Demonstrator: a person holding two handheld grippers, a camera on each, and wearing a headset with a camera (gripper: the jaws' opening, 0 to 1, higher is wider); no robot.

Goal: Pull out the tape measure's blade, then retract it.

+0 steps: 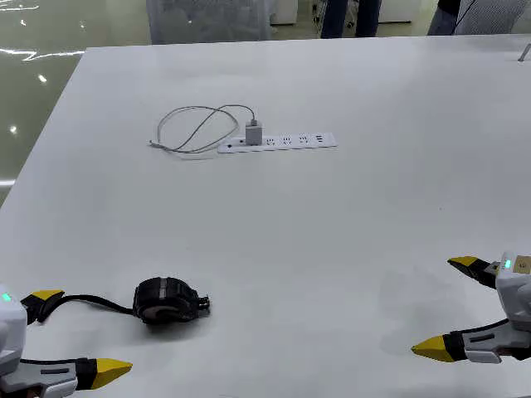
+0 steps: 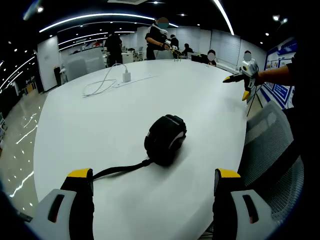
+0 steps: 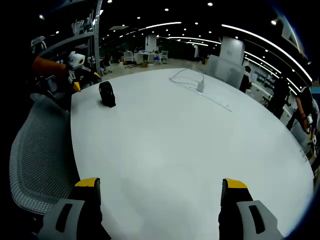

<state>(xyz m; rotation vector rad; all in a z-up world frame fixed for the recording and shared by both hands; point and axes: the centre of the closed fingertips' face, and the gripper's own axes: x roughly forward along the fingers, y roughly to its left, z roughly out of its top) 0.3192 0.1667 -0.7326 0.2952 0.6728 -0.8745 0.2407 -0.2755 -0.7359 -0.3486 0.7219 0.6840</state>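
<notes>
Table (image 1: 348, 249): a big, smooth white top was seen. The case was judged likely to slide on it if pushed.
Power strip (image 1: 286, 141): it was laid far across the table, with a white charger (image 1: 253, 133) plugged in and a looped cable (image 1: 191, 128) beside it, well apart from the work.
Left gripper (image 1: 81, 330): its yellow-tipped jaws were held wide apart with nothing gripped, close to the strap's end.
Right gripper (image 1: 444, 305): its jaws were also held apart and empty, well apart from the tape measure.
Tape measure (image 1: 166, 300): it was judged to be hard, a bit heavy and not easily broken. It was thought best squeezed across its sides by one gripper. A small, dark, round case was seen resting near the table's front edge, near the left gripper.
Strap (image 1: 91, 303): a soft black loop was seen, judged too floppy to be pulled on.
Blade: none of it was seen pulled out. A thin, springy, slippery strip was expected, to be pinched at its end. The end hook could not be made out for sure.
</notes>
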